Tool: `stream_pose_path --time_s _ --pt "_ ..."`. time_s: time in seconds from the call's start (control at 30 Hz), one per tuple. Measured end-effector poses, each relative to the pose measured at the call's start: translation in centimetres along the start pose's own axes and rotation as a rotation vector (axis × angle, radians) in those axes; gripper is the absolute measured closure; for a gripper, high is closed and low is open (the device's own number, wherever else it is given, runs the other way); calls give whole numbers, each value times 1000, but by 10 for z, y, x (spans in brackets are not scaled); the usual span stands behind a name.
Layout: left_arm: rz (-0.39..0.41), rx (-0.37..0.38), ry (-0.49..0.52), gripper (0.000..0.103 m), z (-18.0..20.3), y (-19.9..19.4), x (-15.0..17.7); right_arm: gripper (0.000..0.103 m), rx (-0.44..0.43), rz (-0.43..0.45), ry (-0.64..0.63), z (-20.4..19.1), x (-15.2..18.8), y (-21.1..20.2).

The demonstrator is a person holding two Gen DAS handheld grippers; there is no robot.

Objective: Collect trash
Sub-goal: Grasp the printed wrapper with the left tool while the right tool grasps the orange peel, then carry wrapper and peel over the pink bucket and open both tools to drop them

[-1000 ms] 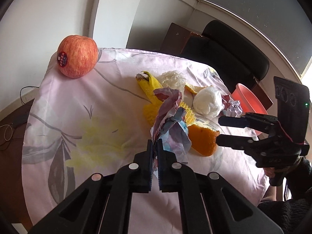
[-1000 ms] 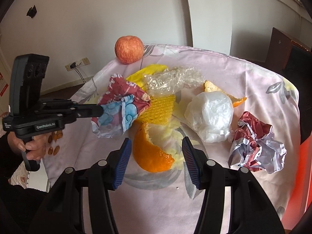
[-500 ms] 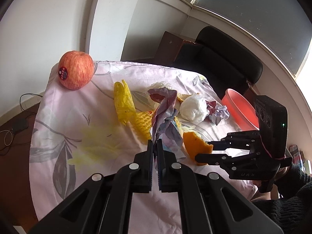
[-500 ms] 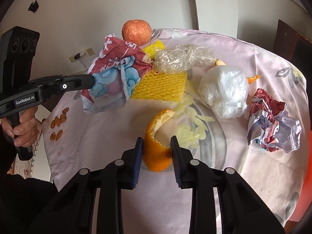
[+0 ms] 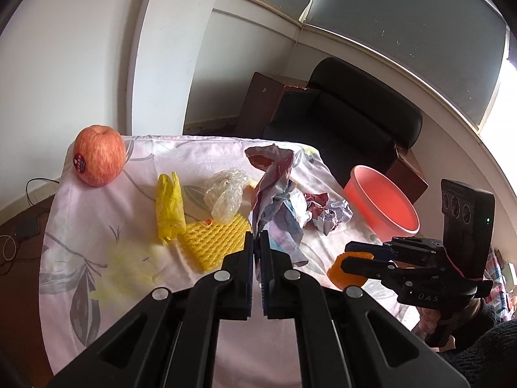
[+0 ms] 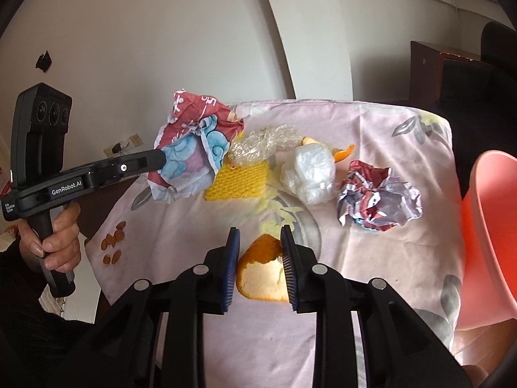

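Note:
My left gripper (image 5: 257,237) is shut on a crumpled red, blue and white paper wrapper (image 5: 278,194) and holds it above the table; the wrapper also shows in the right wrist view (image 6: 190,152). My right gripper (image 6: 258,236) is shut on an orange peel (image 6: 263,268) and holds it lifted over the cloth; the peel also shows in the left wrist view (image 5: 347,273). On the pink floral tablecloth (image 6: 371,274) lie a yellow foam net (image 6: 240,179), clear bubble wrap (image 6: 258,144), a white plastic wad (image 6: 308,174), a crumpled paper ball (image 6: 376,199) and a yellow bag (image 5: 169,207).
A pink bin (image 5: 383,207) stands past the table's right edge, near my right gripper. A red apple (image 5: 98,155) sits at the far left corner. Several almonds (image 6: 113,245) lie at the cloth's left edge. A black armchair (image 5: 349,123) stands behind the table.
My right gripper closed on the orange peel and lifted it off the cloth. My left gripper rose higher with the wrapper.

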State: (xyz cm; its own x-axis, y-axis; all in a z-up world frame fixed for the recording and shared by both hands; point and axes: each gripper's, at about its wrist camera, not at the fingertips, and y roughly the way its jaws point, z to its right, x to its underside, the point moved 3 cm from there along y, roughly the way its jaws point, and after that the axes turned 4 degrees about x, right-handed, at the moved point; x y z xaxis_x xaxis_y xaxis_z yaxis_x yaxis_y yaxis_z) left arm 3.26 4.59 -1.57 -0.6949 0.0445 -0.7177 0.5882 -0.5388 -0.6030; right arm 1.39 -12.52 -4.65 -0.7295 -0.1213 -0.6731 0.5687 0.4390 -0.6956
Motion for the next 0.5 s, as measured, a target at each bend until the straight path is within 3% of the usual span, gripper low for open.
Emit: stream_pose_path --time_s 0.5 --pt "-16 55 57 100 53 28 -18 79 82 148 150 56 -3 -47"
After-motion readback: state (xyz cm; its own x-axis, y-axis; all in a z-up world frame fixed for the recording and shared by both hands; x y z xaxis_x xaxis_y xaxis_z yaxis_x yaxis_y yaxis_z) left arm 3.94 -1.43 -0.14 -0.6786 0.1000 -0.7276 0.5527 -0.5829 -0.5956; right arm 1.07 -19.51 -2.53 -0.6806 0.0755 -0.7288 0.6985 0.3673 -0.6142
